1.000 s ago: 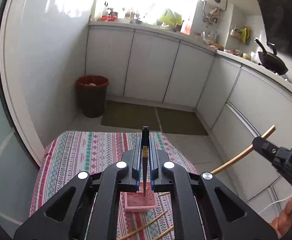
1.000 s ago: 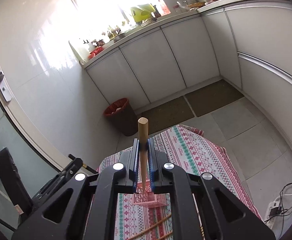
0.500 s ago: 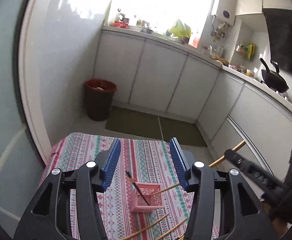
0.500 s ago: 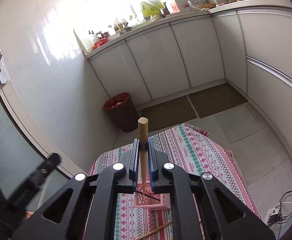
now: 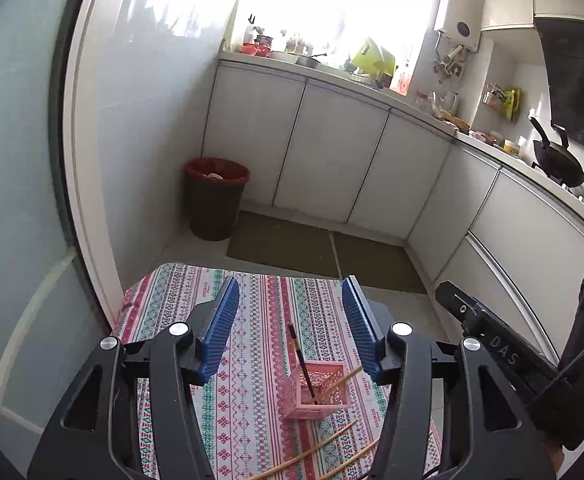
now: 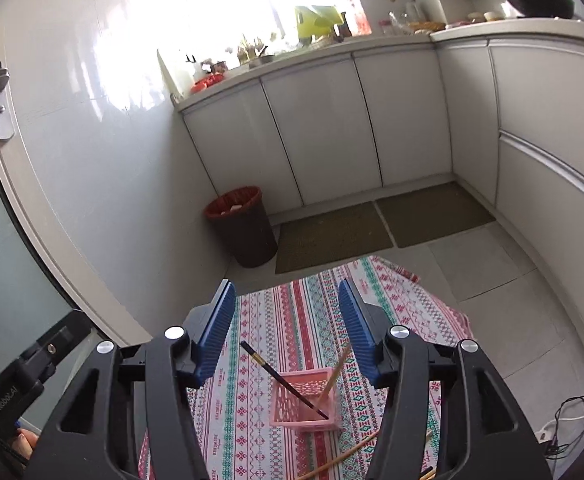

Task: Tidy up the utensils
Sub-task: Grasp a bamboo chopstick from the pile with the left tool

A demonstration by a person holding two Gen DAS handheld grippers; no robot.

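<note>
The left gripper (image 5: 288,330) is spread wide and holds nothing, and the right gripper (image 6: 287,330) is spread wide and holds nothing too. Both hang above a little pink basket (image 5: 319,390) that sits on the striped cloth (image 5: 252,312), with a black chopstick (image 5: 301,360) and a wooden chopstick (image 6: 335,374) leaning inside it. More wooden chopsticks (image 5: 312,450) lie flat on the cloth, just in front of the basket.

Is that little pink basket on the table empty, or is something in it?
Not empty. The pink basket holds two chopsticks leaning on its rim: a black chopstick and a wooden chopstick.
</note>
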